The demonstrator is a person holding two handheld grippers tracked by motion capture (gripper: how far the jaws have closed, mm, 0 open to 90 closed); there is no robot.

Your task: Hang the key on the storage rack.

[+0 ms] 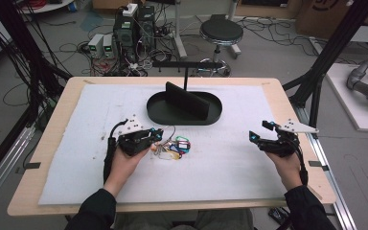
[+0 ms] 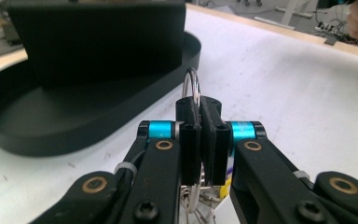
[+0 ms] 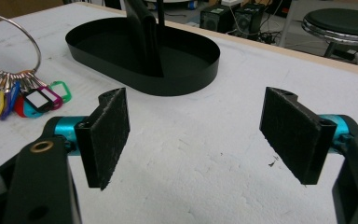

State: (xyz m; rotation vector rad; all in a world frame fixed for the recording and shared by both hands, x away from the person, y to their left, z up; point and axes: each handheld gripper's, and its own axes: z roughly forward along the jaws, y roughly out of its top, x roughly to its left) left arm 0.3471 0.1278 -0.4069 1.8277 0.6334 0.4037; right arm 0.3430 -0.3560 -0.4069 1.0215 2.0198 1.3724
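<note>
High view: two grippers work over one white mat (image 1: 230, 158) on a wooden table (image 1: 52, 143). The left gripper (image 1: 159, 135) sits just left of a single bunch of keys (image 1: 175, 147), and the right gripper (image 1: 252, 136) hangs well apart from it near the mat's right side, over bare mat. One black oval tray (image 1: 158, 115) lies beyond the keys with one upright black panel (image 1: 187, 101) standing in it. In the left gripper view the left gripper (image 2: 199, 135) has its two pads pressed together on one metal key ring (image 2: 192, 84), which rises upright above the jaw tips; the keys below it are mostly hidden behind the jaws, so they cannot be counted there. In the right gripper view the right gripper (image 3: 196, 130) stands with its two pads wide apart and nothing between them. That view shows the ring (image 3: 21, 32) cut off at the left edge, with about six coloured tags (image 3: 37, 100) fanned beneath it on the mat; the overlap makes an exact count uncertain. The panel's top is cut off there as well. One round stool (image 1: 221, 32) stands on the floor beyond the table.
</note>
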